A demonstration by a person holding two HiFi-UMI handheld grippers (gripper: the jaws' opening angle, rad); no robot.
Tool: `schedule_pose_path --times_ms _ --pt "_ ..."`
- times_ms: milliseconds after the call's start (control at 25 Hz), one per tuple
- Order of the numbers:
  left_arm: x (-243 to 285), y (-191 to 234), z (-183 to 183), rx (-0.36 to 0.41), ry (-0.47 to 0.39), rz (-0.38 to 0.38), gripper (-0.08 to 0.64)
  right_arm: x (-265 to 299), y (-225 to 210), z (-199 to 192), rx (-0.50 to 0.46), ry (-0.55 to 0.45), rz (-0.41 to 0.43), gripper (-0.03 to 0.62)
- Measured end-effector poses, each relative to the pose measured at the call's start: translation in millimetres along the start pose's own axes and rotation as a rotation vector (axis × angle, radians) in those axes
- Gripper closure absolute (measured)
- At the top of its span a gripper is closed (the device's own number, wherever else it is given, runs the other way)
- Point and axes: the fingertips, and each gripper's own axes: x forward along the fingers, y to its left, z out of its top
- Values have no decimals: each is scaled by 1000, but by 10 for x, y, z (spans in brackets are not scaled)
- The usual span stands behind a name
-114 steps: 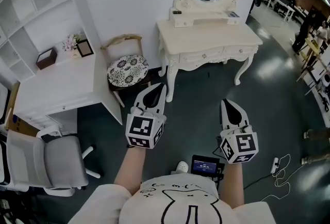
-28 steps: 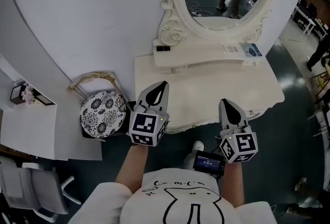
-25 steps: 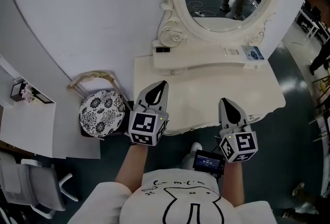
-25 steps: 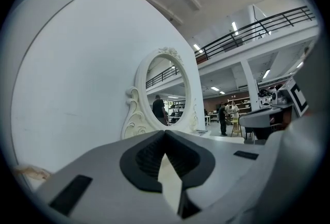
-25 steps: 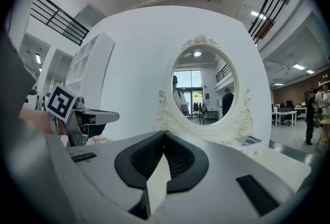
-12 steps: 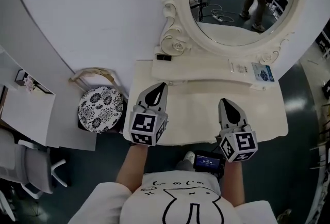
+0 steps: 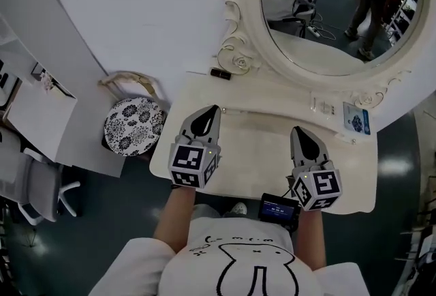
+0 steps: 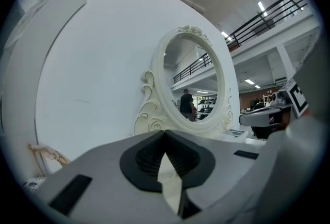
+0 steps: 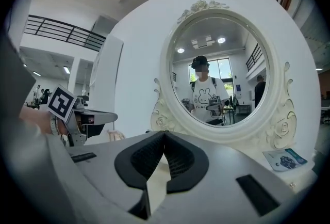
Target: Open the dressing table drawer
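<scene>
Jaws pinched together and empty, the left gripper (image 7: pixel 215 110) and right gripper (image 7: pixel 296 132) hover over the dressing table (image 7: pixel 259 148), facing its mirror (image 7: pixel 327 15), likely positioning for the drawer hidden beneath.

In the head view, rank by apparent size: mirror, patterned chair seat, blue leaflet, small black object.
1. mirror
2. patterned chair seat
3. blue leaflet
4. small black object
The chair seat sits farther from the camera, so may be understated.
</scene>
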Motion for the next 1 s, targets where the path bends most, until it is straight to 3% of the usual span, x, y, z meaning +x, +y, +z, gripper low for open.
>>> schedule_pose_path --times_ms 200,360,1000 --pt "32 -56 -117 -23 21 19 475 61 -127 -68 13 8 30 579" --pt "73 -64 -220 -42 43 34 345 69 -179 -131 22 13 42 580" --pt "433 -11 -814 -44 201 33 345 213 -397 -493 96 85 0 580"
